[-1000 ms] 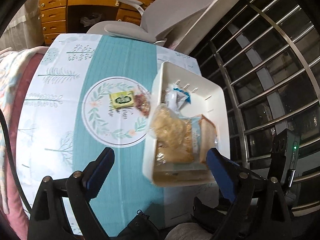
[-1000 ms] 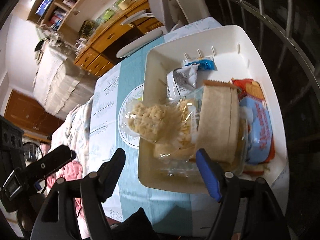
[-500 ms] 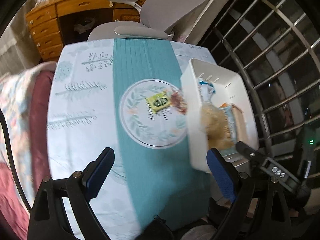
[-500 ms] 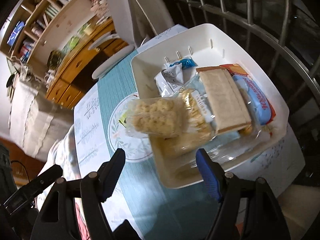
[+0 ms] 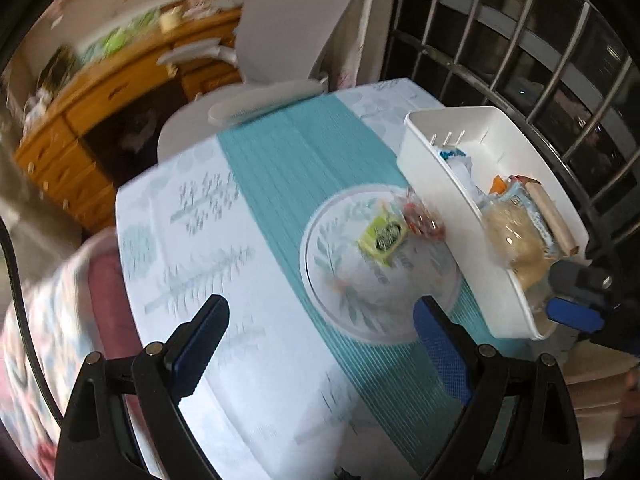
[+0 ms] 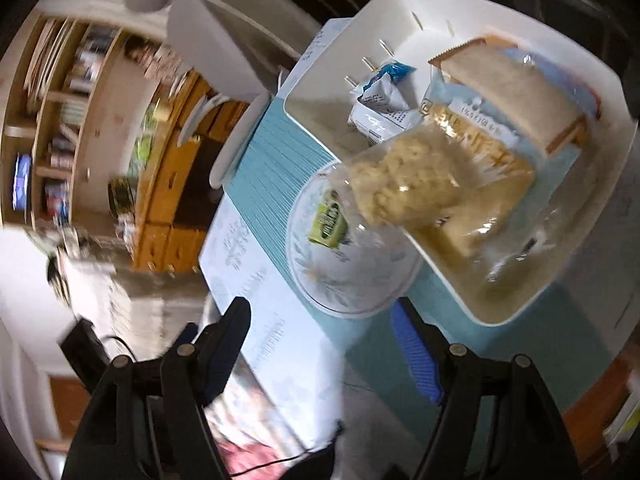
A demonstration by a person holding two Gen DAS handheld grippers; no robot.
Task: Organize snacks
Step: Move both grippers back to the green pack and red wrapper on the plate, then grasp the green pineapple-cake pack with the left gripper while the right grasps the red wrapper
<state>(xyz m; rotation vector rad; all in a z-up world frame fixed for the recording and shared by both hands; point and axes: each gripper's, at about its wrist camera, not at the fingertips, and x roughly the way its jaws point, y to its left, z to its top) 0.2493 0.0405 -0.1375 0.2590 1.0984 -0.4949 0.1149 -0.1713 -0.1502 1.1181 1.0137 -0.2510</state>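
Left wrist view: looked down on the table point(image 5: 260, 200), with a green packet point(image 5: 382, 236) and a red packet point(image 5: 424, 220) lying loose on the round printed motif, just beside the near wall of the white bin point(image 5: 472, 216). Found the bin already loaded with several wrapped snacks, a clear bag of puffs point(image 6: 404, 184) slumping over its rim toward the table.

Judged the step in hand to be a reach for one of the two loose packets, probably the green one. Best done by bringing the fingers down on either side of its short width and closing low, close to the cloth, since a flat packet would likely slide away from a shallow pinch. Worth keeping clear of the overhanging bag and the bin wall, and lifting high enough to pass the rim before letting go.

Left gripper point(image 5: 320, 320): jaws spread wide, nothing between them, touching nothing. Right gripper point(image 6: 320, 316): jaws also apart, somewhat narrower, empty, hanging near the bin's front corner.
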